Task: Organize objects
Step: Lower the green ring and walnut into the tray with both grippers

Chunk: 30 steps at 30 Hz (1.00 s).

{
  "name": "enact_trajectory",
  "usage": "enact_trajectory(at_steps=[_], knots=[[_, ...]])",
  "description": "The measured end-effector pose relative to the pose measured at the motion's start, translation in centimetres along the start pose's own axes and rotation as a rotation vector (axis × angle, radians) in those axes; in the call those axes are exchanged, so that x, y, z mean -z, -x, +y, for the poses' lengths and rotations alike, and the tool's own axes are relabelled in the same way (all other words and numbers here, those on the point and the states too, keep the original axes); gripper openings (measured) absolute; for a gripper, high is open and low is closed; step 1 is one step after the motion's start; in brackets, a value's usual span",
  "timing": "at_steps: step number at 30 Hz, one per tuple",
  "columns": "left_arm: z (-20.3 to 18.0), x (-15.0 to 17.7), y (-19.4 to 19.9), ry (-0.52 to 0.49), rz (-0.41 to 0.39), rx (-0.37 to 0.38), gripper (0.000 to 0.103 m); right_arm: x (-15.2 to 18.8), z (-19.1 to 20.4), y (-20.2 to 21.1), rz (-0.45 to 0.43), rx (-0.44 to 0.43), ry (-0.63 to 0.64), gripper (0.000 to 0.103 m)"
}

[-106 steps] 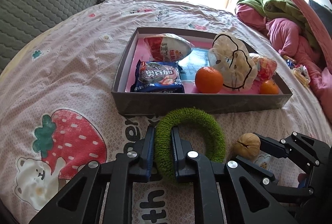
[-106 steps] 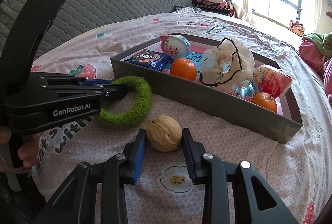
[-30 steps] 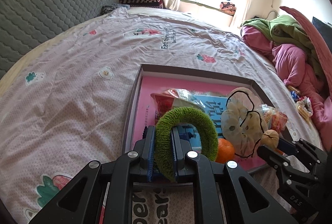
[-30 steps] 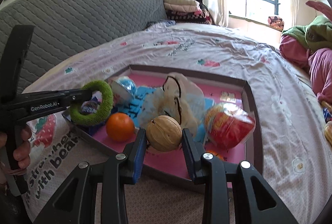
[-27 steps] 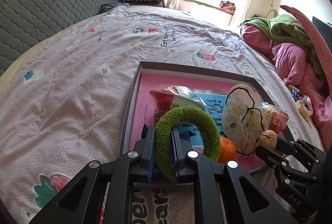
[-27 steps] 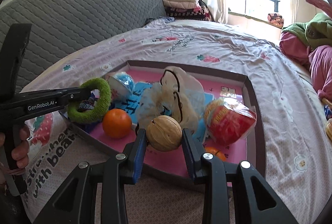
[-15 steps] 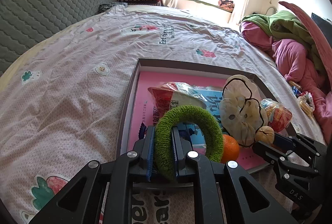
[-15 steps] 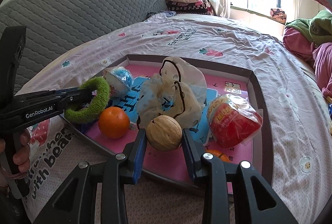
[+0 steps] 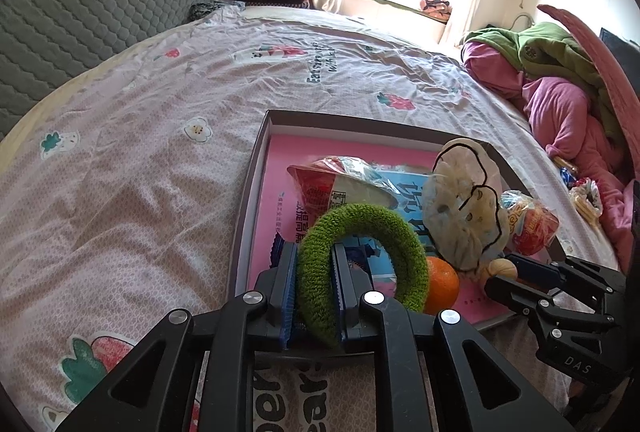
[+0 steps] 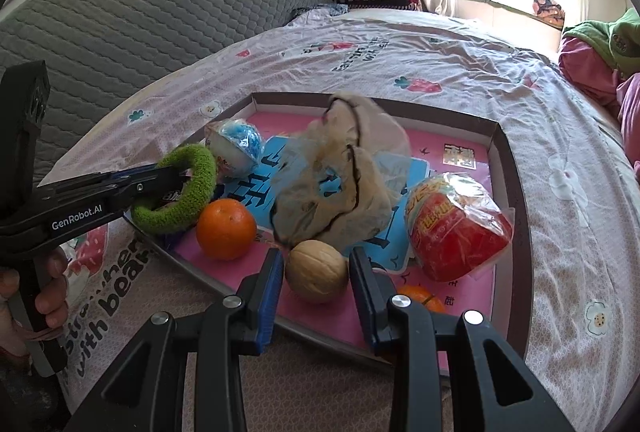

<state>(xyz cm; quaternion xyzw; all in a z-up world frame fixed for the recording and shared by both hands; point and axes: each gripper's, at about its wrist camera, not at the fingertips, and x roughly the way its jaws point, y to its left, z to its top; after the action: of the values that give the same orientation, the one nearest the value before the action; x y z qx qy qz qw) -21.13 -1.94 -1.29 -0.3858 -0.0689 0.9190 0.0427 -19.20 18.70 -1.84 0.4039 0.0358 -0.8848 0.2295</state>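
Observation:
A shallow grey tray with a pink floor lies on the bed. My left gripper is shut on a fuzzy green ring and holds it over the tray's near left corner; the ring also shows in the right wrist view. My right gripper has its jaws slightly apart around a walnut, with a small gap on each side, low over the tray's near edge. The walnut shows small in the left wrist view.
In the tray are an orange, a crumpled plastic bag, a red snack pack, a blue-white packet, a second orange and a blue biscuit pack. Bedding is piled at the right, and a grey headboard stands behind.
Both grippers have come lower and closer over the tray. The right jaws have opened a little, so the walnut sits loose between them. The left still grips the ring.

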Motion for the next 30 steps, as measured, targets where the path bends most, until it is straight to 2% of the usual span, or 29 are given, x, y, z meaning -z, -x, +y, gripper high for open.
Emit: enact_trajectory(at_steps=[13, 20, 30], knots=[[0.0, 0.0, 0.2, -0.006, 0.004, -0.002, 0.022, 0.1, 0.0, 0.1, -0.008, 0.008, 0.002, 0.035], [-0.1, -0.1, 1.2, -0.001, -0.018, -0.009, 0.032, 0.1, -0.1, 0.4, -0.011, 0.004, -0.013, 0.035], [-0.4, -0.3, 2.1, -0.002, -0.028, -0.017, 0.033, -0.1, -0.1, 0.9, -0.025, 0.008, -0.025, 0.035]])
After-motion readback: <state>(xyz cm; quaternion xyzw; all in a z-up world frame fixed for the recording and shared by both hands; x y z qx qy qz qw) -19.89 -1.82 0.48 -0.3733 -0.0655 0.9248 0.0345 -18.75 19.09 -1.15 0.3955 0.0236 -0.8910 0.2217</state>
